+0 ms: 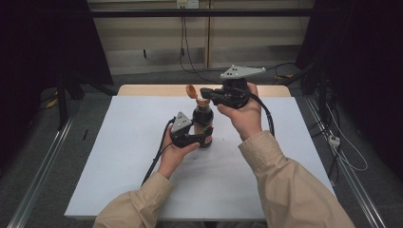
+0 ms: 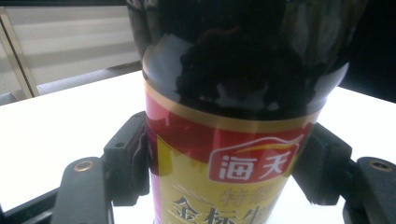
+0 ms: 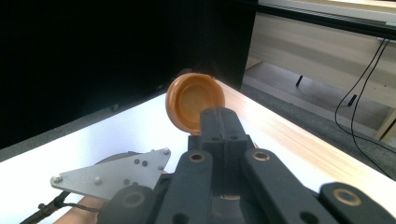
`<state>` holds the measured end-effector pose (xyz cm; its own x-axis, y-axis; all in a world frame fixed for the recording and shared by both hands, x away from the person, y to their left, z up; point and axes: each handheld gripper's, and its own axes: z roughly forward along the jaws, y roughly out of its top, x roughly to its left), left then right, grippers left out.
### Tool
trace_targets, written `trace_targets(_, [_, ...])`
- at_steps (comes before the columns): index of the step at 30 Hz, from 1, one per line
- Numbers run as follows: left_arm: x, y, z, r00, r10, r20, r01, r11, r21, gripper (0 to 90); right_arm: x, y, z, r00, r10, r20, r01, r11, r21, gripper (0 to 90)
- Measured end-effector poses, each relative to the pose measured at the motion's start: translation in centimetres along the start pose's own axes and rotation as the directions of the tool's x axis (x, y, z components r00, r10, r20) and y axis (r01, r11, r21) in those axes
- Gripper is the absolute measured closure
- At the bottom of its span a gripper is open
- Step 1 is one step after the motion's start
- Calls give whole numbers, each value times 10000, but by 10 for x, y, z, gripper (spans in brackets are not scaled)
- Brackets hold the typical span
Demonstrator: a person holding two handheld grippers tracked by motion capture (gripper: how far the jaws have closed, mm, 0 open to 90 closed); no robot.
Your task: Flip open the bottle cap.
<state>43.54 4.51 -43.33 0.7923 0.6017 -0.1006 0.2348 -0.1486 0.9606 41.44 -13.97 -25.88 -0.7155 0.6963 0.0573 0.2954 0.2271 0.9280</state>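
Glossy dark bottle (image 2: 243, 60) with shiny printed label (image 2: 219, 177), smooth orange plastic cap (image 3: 195, 100), matt white table (image 1: 133, 142) with wooden edge

Left gripper (image 1: 202, 138): held level at 6 o'clock of table centre, jaws clamped, pointed toward 3 o'clock.
Right gripper (image 1: 203, 91): raised at 12 o'clock, jaws pressed together, pointed toward 9 o'clock.
Forearms: entered from 6 o'clock, sleeved.

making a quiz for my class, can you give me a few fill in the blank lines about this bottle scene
1. The left gripper is clamped around the body of the dark sauce ____.
2. The flip cap at the bottle's top stands ____.
3. That cap's colour is ____.
4. The bottle stands on a ____ table cover.

Missing words: bottle; open; orange; white
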Motion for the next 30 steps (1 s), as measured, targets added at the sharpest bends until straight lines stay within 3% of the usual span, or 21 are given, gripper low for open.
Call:
trace_targets(22, [2,0,0,9998,-175,102,175,9998,-10,278,-8,-9,-11,9996,268,105,-266,9995,-181,898])
trace_targets(30, [5,5,-8,9995,-62,319,66,9999,-114,210,-10,-14,-16,9992,318,224,-314,9993,-188,688])
